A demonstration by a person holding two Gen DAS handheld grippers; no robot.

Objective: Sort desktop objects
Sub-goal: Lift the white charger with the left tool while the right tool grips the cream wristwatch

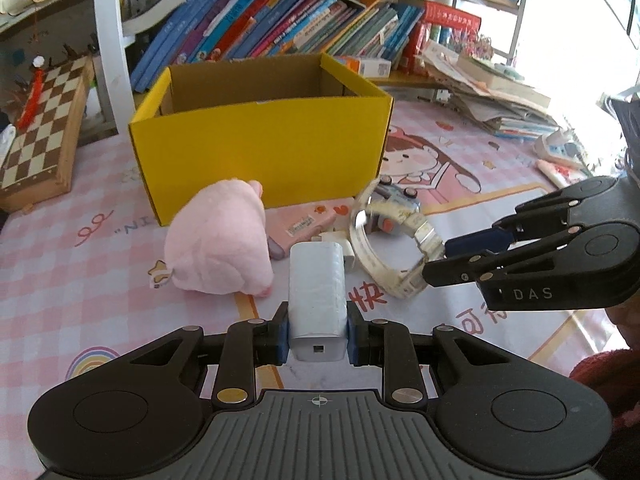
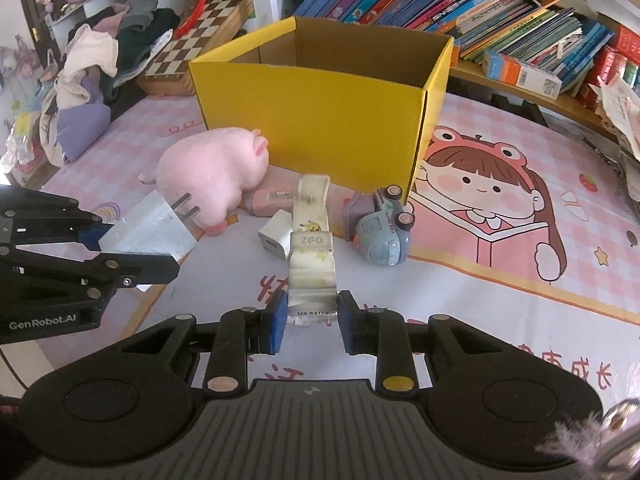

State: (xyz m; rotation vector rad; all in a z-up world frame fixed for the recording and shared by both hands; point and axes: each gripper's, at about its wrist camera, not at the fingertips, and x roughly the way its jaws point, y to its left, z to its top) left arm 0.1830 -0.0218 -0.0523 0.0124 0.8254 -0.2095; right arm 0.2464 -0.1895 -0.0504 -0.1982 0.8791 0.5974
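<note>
Two grippers are both holding items above the table: left gripper is clamping a silver charger, right gripper is pinching a watch strap. Box floor is mostly hidden by its wall. Pig is lying by the box.

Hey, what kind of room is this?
Probably a child's bedroom or study desk: a cartoon girl desk mat, a shelf of children's books, and a pink plush pig beside a yellow box.

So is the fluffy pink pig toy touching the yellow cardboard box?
Cannot tell. The pig toy sits against the box front in both views, and neither shows contact or gap plainly.
</note>
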